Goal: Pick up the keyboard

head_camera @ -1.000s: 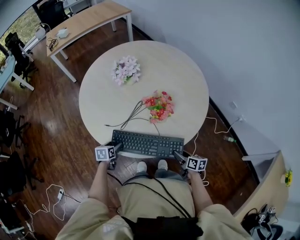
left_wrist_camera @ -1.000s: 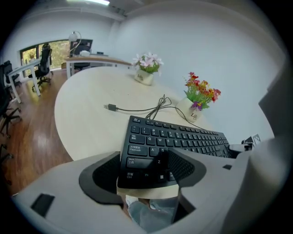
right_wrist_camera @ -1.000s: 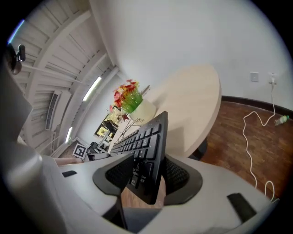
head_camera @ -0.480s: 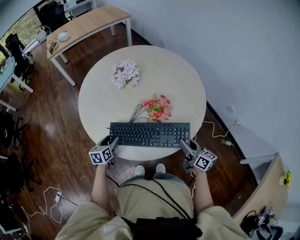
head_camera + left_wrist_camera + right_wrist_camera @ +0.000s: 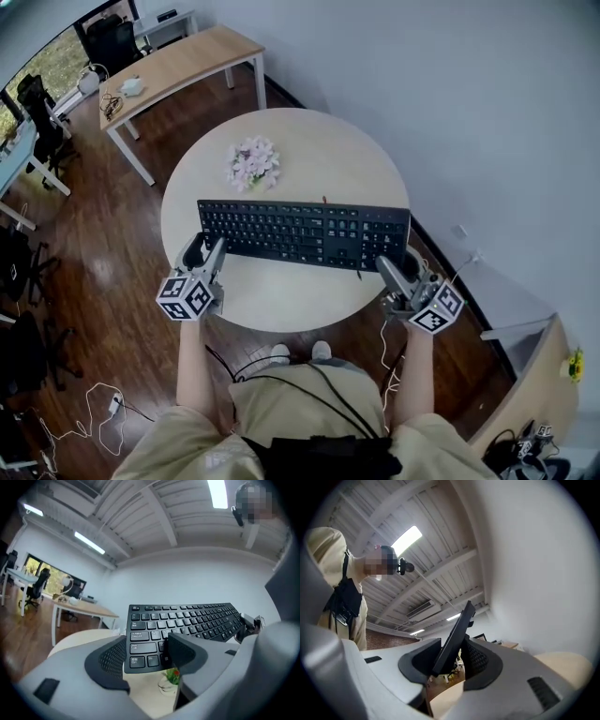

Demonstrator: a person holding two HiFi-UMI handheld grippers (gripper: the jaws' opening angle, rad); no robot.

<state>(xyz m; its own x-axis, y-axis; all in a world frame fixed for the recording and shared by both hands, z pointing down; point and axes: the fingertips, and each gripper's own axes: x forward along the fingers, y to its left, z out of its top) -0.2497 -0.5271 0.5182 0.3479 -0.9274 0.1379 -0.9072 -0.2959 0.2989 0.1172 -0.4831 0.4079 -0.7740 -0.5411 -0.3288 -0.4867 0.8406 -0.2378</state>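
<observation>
Long black keyboard (image 5: 304, 232), white-lettered keys, held above round table (image 5: 281, 292)

Head view: steeply down from well above the worktop (image 5: 319, 150). Left gripper view: close along the keyboard (image 5: 305, 232), near level. Right gripper view: close, tilted ceilingward (keyboard in all three).

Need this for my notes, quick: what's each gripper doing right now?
Left gripper: closed on the keyboard's left end, holding it.
Right gripper: jaws closing on the keyboard's right end, holding it.
</observation>
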